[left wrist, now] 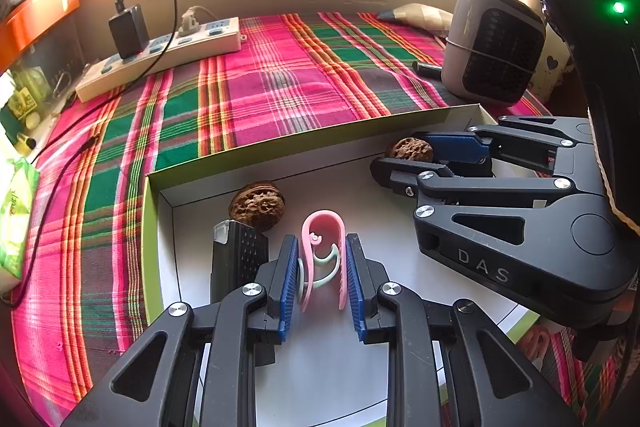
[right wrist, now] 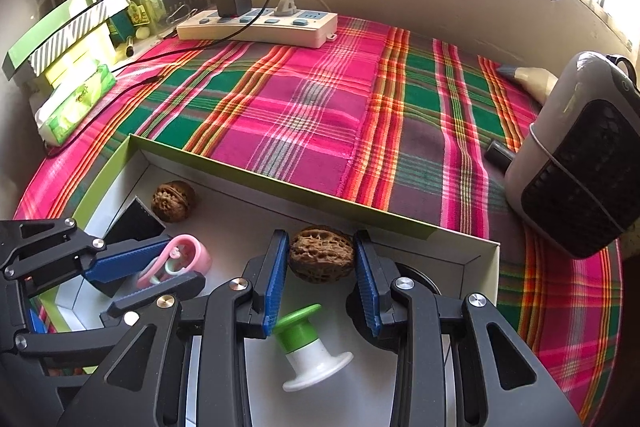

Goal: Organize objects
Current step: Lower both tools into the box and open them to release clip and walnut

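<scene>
A shallow white box with a green rim (left wrist: 280,151) lies on the plaid cloth. Inside it, my left gripper (left wrist: 322,239) is shut on a pink clip (left wrist: 320,223) that has a pale green piece in it; the blue pads press its two sides. My right gripper (right wrist: 321,235) is shut on a brown walnut (right wrist: 322,254) near the box's far wall. Each gripper also shows in the other view: the right gripper (left wrist: 400,153) with its walnut (left wrist: 410,149), the left gripper (right wrist: 184,261) with the clip (right wrist: 188,255). A second walnut (left wrist: 258,205) lies loose in the box's far left corner.
Also in the box are a black perforated block (left wrist: 238,259), a green and white knob (right wrist: 310,343) and a black round piece (right wrist: 418,281). On the cloth stand a power strip (left wrist: 160,55) with a charger, a grey fan (left wrist: 492,47) and a green tissue pack (right wrist: 76,103).
</scene>
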`<move>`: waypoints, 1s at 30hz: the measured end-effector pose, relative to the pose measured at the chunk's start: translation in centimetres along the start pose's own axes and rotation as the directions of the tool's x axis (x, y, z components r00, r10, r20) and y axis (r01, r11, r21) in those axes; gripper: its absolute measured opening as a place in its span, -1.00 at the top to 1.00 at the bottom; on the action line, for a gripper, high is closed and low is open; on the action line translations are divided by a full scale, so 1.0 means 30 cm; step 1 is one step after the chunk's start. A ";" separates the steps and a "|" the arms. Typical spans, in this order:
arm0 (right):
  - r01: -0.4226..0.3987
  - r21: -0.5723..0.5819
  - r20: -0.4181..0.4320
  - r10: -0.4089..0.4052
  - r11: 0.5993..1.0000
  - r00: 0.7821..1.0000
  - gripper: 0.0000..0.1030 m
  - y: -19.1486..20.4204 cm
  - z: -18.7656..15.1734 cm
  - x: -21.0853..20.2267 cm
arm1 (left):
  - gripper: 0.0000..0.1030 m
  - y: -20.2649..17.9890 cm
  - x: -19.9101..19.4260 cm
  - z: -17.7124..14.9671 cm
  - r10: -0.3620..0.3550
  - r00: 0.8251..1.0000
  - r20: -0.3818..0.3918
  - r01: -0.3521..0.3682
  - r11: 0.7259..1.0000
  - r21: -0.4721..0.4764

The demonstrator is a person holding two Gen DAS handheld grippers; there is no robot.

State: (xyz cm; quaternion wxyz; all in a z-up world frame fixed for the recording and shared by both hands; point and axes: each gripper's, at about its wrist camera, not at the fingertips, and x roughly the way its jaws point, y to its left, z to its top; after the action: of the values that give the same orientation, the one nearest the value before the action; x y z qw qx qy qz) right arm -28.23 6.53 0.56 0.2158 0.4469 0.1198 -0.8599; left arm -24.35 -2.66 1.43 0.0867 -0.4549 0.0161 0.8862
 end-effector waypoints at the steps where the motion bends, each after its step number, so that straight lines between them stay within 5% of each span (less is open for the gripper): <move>1: 0.001 0.001 -0.001 -0.001 1.000 1.000 0.33 0.000 0.000 0.000 | 0.59 0.000 0.001 0.000 0.000 1.000 0.000 0.000 1.000 -0.001; 30: 0.013 0.049 0.030 -0.015 0.999 0.999 0.14 -0.011 -0.010 -0.064 | 0.36 -0.001 -0.067 -0.018 0.028 0.999 0.025 -0.027 1.000 -0.007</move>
State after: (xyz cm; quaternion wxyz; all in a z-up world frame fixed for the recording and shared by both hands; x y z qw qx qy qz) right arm -27.18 7.44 1.97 0.2007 0.4381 0.0987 -0.8707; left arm -22.76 -2.96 2.75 0.0733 -0.4437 0.0186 0.8930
